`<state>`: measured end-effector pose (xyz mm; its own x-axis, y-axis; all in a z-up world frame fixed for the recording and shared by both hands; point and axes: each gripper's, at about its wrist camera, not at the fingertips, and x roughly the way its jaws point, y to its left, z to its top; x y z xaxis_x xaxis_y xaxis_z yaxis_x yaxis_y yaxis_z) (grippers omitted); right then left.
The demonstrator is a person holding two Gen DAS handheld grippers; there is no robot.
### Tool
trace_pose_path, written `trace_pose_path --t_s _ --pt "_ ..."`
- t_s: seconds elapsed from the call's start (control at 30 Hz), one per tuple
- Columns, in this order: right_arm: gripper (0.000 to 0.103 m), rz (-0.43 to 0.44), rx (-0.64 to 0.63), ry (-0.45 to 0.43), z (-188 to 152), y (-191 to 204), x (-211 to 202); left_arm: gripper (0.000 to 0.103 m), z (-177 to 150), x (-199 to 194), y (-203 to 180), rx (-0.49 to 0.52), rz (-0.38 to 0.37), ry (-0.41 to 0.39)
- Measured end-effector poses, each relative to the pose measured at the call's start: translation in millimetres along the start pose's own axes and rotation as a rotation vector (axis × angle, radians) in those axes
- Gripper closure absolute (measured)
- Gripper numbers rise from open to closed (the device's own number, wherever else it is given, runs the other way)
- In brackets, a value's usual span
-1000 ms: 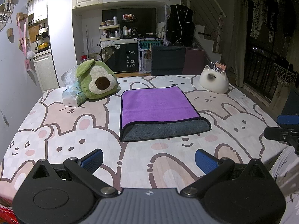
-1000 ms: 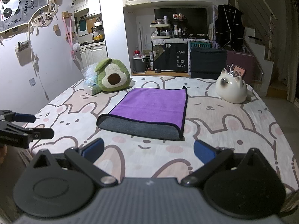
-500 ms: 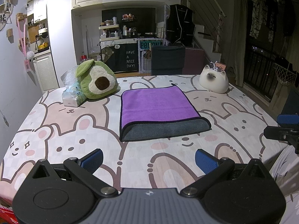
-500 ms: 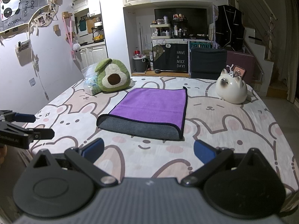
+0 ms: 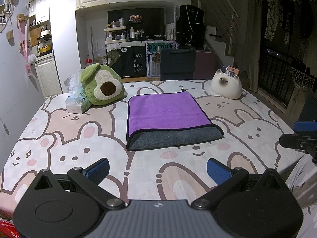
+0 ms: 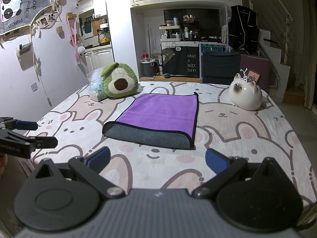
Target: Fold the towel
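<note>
Both claws hang with fingers spread wide, gripping nothing: the left gripper and right gripper sit low over the bunny-print tablecloth. Ahead of each, well apart, lies the folded purple-and-grey microfibre towel, flat, grey underside showing along its near edge.

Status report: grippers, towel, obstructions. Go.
Left gripper open, empty, short of the towel. Right gripper open, empty, also short. Towel flat on the table, grey strip showing at the near edge. Nothing between grippers and towel.
</note>
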<state>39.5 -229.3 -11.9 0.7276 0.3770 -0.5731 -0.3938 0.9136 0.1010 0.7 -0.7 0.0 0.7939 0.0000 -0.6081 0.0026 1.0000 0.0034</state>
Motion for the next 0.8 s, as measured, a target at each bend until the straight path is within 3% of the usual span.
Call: trace_pose_path --t_s 0.8 --pt "0.0 -0.002 0.003 -0.013 3.5 0.2 -4.7 0.0 1.8 -3.9 -6.3 0.035 0.009 -0.021"
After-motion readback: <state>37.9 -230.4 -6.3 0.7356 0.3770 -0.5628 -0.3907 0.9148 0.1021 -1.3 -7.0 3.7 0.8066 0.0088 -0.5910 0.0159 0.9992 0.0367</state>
